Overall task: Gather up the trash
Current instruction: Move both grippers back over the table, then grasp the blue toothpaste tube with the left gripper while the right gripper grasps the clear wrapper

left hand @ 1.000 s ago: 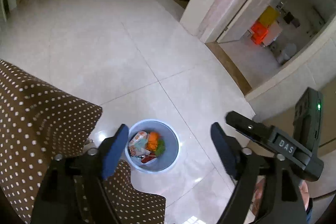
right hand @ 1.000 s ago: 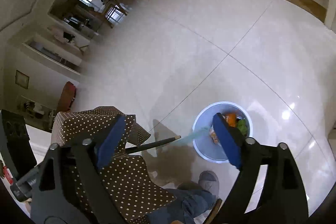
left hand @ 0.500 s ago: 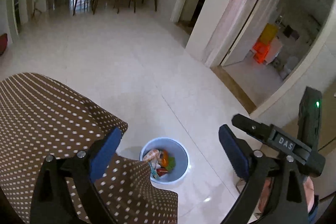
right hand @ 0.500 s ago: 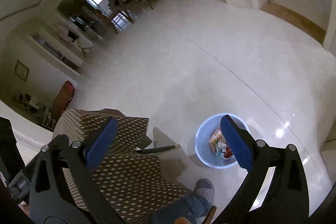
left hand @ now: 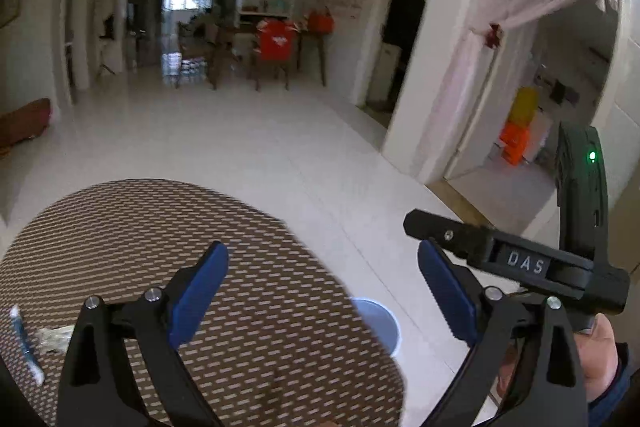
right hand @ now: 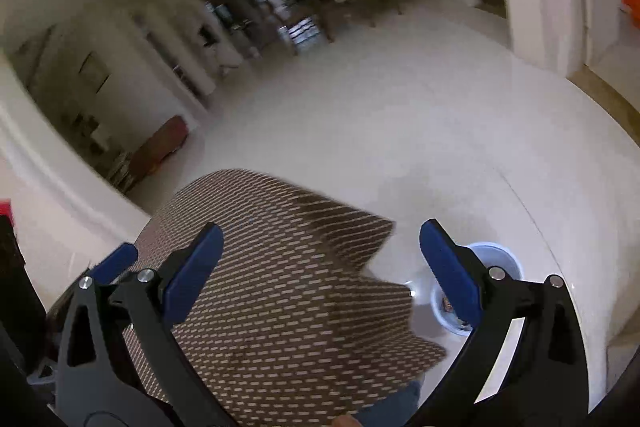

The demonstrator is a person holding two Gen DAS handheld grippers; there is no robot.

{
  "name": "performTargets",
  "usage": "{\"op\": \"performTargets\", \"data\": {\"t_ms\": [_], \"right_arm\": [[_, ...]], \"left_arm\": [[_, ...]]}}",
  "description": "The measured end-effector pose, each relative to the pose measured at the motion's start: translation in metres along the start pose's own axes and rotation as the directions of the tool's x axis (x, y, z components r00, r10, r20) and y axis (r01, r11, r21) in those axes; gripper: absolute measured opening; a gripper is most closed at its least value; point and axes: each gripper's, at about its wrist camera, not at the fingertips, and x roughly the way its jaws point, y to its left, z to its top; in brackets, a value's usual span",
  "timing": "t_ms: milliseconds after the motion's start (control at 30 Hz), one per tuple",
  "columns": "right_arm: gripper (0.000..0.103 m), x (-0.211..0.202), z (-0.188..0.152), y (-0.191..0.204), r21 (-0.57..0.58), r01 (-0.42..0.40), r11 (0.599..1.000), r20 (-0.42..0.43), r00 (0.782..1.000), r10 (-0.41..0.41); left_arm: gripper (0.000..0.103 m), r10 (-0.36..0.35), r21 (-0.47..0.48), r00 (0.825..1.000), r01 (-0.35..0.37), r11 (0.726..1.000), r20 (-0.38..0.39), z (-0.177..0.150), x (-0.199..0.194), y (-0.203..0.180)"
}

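While both views are motion-blurred, the left gripper (left hand: 324,291) shows blue pads spread wide, nothing between them; its jaws have just been opening. Right gripper (right hand: 318,267) likewise spread and empty, having just opened further. Both hang over the round table with brown dotted cloth (left hand: 120,227). Pale blue bin (right hand: 500,259) stands on the white tiled floor (right hand: 400,127) just past the table edge, trash inside partly visible. On the cloth at far left: a clear wrapper (left hand: 52,337) beside a blue-and-white tube (left hand: 25,345).

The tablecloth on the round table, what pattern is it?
Brown tablecloth with small white dots, motion-smeared into dashes; clearest in the left wrist view.
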Motion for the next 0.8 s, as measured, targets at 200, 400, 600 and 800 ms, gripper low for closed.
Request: {"op": "performTargets", "data": {"t_ms": [200,400,600,800], "right_arm": [[0.096,0.019,-0.015,0.067,-0.129,-0.092,0.987,-0.049,0.995,0.086],[0.096,0.040,-0.040,0.138,-0.274,-0.165,0.947,-0.114,0.984,0.139],[0.096,0.066,-0.070,0.194,-0.396,-0.219,0.892,-0.183,0.971,0.157],[0.096,0.107,-0.113,0.245,-0.548,-0.244,0.800,-0.256,0.959,0.118]], "left_arm": [[0.094,0.148,-0.083,0.988,-0.144,0.986,0.041,-0.012,-0.050,0.065],[0.094,0.285,-0.209,0.958,-0.271,0.939,0.034,-0.033,-0.085,0.138],[0.094,0.408,-0.316,0.913,-0.390,0.865,-0.009,-0.063,-0.109,0.206],[0.094,0.501,-0.355,0.861,-0.498,0.791,-0.093,-0.096,-0.119,0.254]]}}
